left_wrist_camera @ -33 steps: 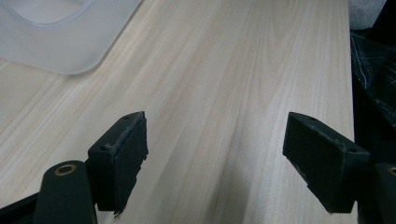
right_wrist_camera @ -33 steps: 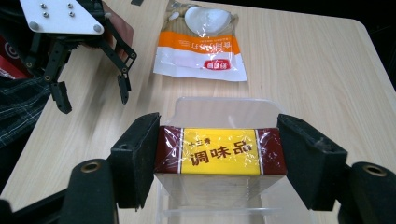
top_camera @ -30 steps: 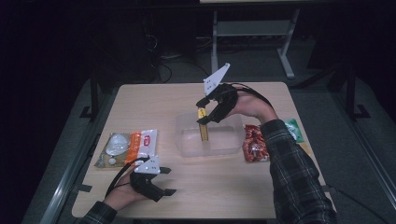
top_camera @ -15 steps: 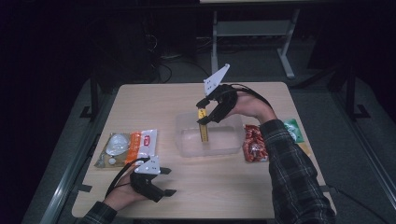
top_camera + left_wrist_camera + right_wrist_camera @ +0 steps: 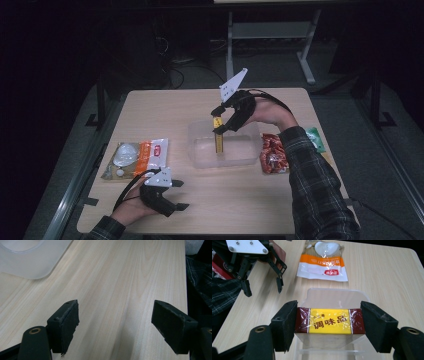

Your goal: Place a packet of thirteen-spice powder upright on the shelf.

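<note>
My right gripper (image 5: 218, 126) is shut on a long yellow and brown seasoning packet (image 5: 218, 141), gripped at its two ends. The packet (image 5: 329, 321) hangs upright over a clear plastic container (image 5: 200, 161) in the middle of the table, its lower end down inside the container (image 5: 337, 298). My left gripper (image 5: 180, 195) rests near the table's front left edge, open, with bare wood between its jaws (image 5: 115, 322). The same left gripper (image 5: 264, 291) appears beyond the container in the right gripper view.
An orange and white bag (image 5: 137, 157) with a clear window lies left of the container. A red snack bag (image 5: 272, 155) and a green packet (image 5: 316, 139) lie to its right. The wooden table (image 5: 165, 112) has bare room at the back.
</note>
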The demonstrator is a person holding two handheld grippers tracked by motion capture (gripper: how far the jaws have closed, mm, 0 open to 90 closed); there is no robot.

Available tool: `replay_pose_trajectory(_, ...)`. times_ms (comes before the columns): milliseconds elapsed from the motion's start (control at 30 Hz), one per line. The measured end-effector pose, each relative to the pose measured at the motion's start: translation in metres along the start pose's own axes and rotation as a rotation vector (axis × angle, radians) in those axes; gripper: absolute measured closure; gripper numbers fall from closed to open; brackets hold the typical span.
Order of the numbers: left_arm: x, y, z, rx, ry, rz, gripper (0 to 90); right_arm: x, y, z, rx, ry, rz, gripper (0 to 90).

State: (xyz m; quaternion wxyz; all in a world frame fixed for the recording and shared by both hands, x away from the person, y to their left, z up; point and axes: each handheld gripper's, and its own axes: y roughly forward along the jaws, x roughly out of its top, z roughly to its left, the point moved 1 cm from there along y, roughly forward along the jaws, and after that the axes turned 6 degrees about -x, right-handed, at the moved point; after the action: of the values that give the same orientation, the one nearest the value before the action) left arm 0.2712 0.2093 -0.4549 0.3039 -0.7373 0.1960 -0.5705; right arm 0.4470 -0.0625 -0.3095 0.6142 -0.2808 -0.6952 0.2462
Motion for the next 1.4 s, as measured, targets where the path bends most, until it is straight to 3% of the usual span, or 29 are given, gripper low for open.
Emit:
replay_pose_trajectory(300, 0.000, 0.001, 0.000, -0.004, 0.004, 0.008, 21.4, -0.002, -0.005, -0.001, -0.010, 0.004, 0.006, 31.7)
replay_pose_trajectory(600, 0.000, 0.001, 0.000, -0.006, 0.002, 0.005, 21.4, 0.000, 0.003, 0.000, 0.015, 0.007, 0.009, 31.7)
replay_pose_trajectory(933, 0.000, 0.000, 0.000, -0.010, -0.004, 0.001, 21.4, -0.008, 0.019, 0.000, 0.023, -0.004, 0.051, 31.6)
replay_pose_trajectory(1300, 0.000, 0.001, -0.001, -0.011, -0.004, 0.005, 21.4, -0.025, 0.041, 0.005, -0.003, 0.001, 0.166, 30.7)
replay_pose_trajectory(1400, 0.000, 0.001, -0.001, -0.010, -0.003, 0.004, 21.4, -0.028, 0.041, 0.005, -0.010, 0.020, 0.149, 29.4)
